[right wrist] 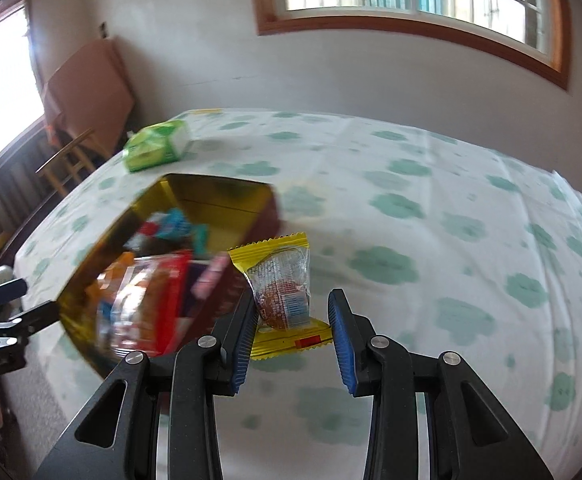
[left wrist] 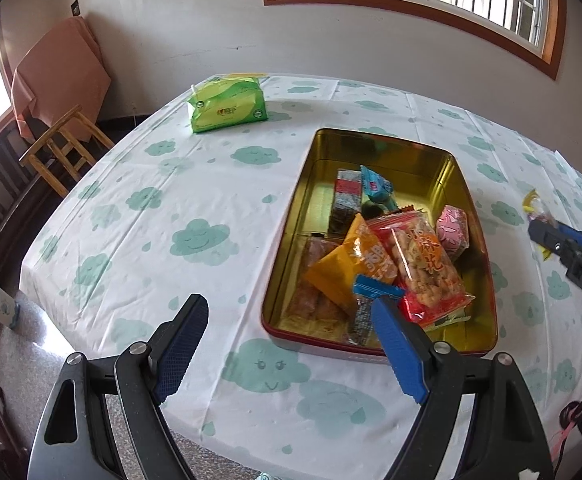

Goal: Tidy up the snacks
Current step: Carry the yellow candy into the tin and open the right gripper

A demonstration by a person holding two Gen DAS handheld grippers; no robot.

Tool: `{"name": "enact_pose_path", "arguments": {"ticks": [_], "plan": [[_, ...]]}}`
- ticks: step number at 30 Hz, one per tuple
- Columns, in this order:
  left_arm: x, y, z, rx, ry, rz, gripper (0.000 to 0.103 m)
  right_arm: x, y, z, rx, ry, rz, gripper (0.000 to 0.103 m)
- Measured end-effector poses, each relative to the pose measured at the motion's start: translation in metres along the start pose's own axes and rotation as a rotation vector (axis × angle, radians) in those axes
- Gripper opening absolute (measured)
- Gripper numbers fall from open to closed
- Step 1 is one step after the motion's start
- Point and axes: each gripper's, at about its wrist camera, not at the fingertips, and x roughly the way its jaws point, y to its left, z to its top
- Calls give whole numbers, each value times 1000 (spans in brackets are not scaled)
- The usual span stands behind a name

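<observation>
A gold-lined tin box (left wrist: pixel 315 168) with a red outer wall sits on the table and holds several wrapped snacks, among them an orange pack (left wrist: pixel 343 268) and a red cracker pack (left wrist: pixel 423 268). My left gripper (left wrist: pixel 287 316) is open and empty just in front of the tin's near edge. In the right wrist view the tin (right wrist: pixel 211 196) is blurred at left. A yellow-edged clear snack pack (right wrist: pixel 283 280) sits between the fingers of my right gripper (right wrist: pixel 291 312), whose jaws stand wider than the pack; its grip is unclear. The right gripper also shows in the left wrist view (left wrist: pixel 547 236).
A green tissue pack (left wrist: pixel 227 106) lies at the table's far left. The table wears a white cloth with green clouds (left wrist: pixel 203 236). A wooden chair (left wrist: pixel 63 148) stands beyond the left edge. A wall with a window is behind.
</observation>
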Motion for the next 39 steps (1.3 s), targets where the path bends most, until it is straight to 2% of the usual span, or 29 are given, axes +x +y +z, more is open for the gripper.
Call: {"name": "enact_pose_path", "arguments": {"ticks": [14, 21, 34, 37, 39], "plan": [[1, 34, -1, -68, 3, 45, 81, 11, 76, -5, -102, 43, 134, 37], [3, 36, -2, -65, 12, 45, 81, 25, 90, -9, -112, 67, 140, 37], [4, 33, -5, -51, 21, 40, 81, 36, 97, -6, -111, 59, 121, 39], [3, 31, -5, -48, 21, 38, 81, 36, 96, -5, -103, 57, 127, 44], [2, 30, -6, -45, 22, 38, 81, 33, 96, -6, -100, 47, 124, 59]]}}
